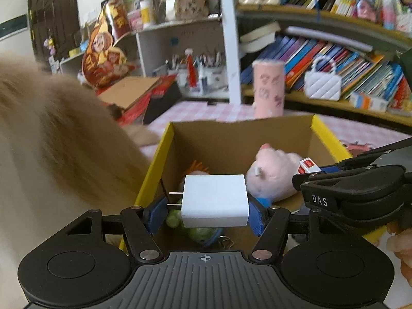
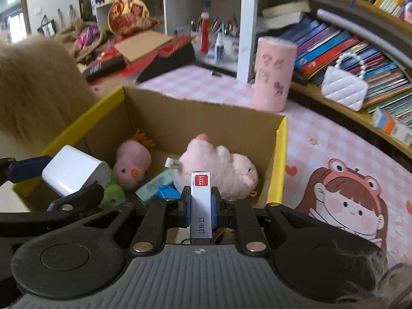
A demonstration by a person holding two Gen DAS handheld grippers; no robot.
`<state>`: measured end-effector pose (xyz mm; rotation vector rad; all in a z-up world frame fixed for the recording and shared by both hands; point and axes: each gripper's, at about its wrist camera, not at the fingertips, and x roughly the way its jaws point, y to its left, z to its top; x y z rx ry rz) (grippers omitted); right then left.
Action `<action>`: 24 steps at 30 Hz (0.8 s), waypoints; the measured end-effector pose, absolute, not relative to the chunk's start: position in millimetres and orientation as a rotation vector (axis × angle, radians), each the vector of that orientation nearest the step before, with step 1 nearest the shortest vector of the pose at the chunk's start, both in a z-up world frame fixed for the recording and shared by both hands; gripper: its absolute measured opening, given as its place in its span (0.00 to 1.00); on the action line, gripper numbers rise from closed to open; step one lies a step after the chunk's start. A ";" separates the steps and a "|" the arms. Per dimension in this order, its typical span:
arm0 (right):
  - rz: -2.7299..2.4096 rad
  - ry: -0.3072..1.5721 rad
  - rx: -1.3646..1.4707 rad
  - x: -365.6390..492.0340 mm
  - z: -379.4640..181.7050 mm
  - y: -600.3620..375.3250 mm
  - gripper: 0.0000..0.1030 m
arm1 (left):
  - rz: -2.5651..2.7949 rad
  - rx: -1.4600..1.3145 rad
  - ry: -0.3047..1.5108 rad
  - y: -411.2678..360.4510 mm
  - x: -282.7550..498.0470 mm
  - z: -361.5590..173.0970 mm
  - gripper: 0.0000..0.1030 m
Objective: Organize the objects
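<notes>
Covering the tabletop [image 2: 322,139]: a pink checked cloth, printed at the right with a cartoon girl in a frog hat [image 2: 352,200]. Lining the back: shelves [image 2: 360,118] crammed with leaning books, a white quilted toy handbag [image 2: 345,87] sitting on the lower board, pens in pots further left. Standing upright on the cloth just behind the box: a pink cylinder [image 2: 274,74]. Filling the left edge of both views: a blurred tan furry mass [image 1: 51,134], identity unclear.

Sitting open in the middle: a cardboard box [image 2: 282,154], yellow outside, plain brown inside. Lying within: a pink plush pig [image 2: 226,170] on its side, a small pink chick toy [image 2: 132,163], a green plush piece, a pale teal packet.

Hovering over the box's near edge: the left gripper [image 1: 209,206], clamping a white wall charger [image 1: 215,200] between its blue pads, plain and blocky, two metal prongs pointing left.

Hovering beside it, also over the box: the right gripper [image 2: 200,206], squeezed tight on a slim white staple box [image 2: 201,206] with a red label at the far end and dark characters along its top.
</notes>
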<state>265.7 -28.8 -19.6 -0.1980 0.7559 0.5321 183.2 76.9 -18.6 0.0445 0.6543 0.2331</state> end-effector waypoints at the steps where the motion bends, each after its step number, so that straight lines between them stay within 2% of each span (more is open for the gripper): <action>1: 0.547 0.754 -0.206 267.9 -21.8 -27.0 0.14 | 0.238 0.044 0.664 77.5 186.5 -21.2 0.62; 9: 0.624 0.797 -0.233 281.9 -28.6 -18.5 0.14 | 0.249 0.036 0.718 74.0 200.5 -37.0 0.63; 12: 0.635 0.802 -0.219 284.0 -27.2 -19.2 0.19 | 0.245 0.034 0.714 71.5 202.2 -36.6 0.67; 13: 0.636 0.795 -0.212 283.8 -26.0 -20.1 0.26 | 0.252 0.039 0.710 70.4 202.5 -35.8 0.70; 15: 0.642 0.775 -0.186 282.6 -22.1 -24.0 0.30 | 0.256 0.042 0.698 68.9 200.7 -32.3 0.75; 24: 0.496 0.620 -0.016 242.7 23.6 -71.0 0.33 | 0.197 0.046 0.569 54.1 168.3 4.8 0.89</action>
